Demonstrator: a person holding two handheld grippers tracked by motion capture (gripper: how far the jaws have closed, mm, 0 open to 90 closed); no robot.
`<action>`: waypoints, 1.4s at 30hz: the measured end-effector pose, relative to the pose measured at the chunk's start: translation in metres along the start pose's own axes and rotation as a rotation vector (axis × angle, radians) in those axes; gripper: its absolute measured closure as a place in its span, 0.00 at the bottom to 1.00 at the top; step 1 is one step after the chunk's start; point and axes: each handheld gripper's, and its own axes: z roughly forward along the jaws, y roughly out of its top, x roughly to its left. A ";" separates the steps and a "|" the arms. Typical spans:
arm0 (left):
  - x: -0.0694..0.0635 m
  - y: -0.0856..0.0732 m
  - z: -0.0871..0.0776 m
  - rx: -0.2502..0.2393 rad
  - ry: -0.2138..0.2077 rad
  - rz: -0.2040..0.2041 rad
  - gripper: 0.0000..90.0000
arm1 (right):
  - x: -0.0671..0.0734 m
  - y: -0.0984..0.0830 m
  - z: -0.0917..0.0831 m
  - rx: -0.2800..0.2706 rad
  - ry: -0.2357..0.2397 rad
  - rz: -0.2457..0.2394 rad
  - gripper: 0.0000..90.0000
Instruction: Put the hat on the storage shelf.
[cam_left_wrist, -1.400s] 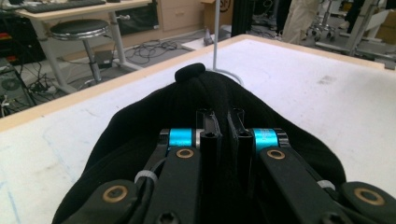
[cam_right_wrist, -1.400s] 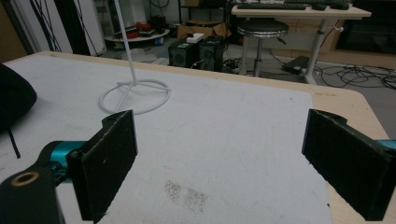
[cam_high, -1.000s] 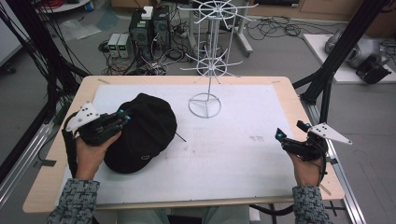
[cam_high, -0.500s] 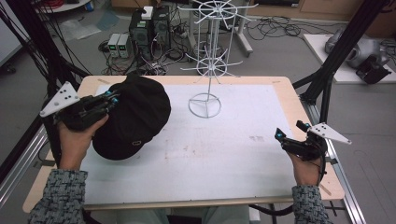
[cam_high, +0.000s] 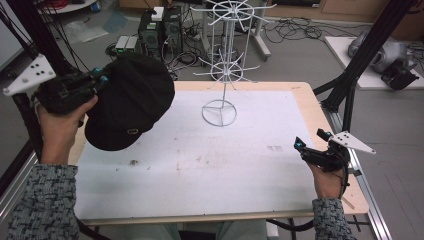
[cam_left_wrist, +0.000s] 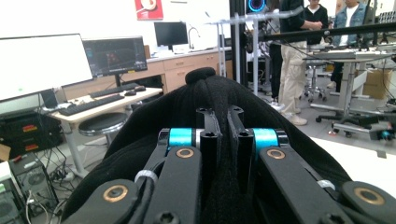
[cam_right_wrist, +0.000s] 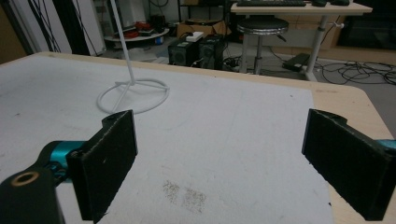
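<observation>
Two fingers (cam_left_wrist: 208, 140) pinch black cap (cam_high: 131, 102); right gripper (cam_right_wrist: 224, 163) gapes.

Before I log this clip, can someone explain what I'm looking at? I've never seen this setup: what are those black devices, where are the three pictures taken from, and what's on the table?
No robot here: a person holds a hand-operated claw in each hand. The high view looks down on the table from above the person. The other two pictures come from cameras riding on each claw, looking along its black jaws. The left claw is shut on a black cap, lifted over the table's left edge; in its own view the jaws pinch the cap's fabric. The right claw is open, holds nothing and sits near the table's right edge. On the white mat stands a white wire rack.
</observation>
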 end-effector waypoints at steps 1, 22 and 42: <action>0.004 0.009 0.001 -0.014 0.000 0.005 0.95 | 0.000 -0.001 0.000 0.000 0.001 0.001 0.10; 0.035 0.076 0.023 -0.167 -0.047 0.006 0.95 | -0.001 -0.006 0.004 0.014 0.003 0.003 0.10; 0.039 0.109 0.056 -0.252 -0.101 0.003 0.95 | -0.002 -0.010 0.005 0.035 0.003 0.012 0.10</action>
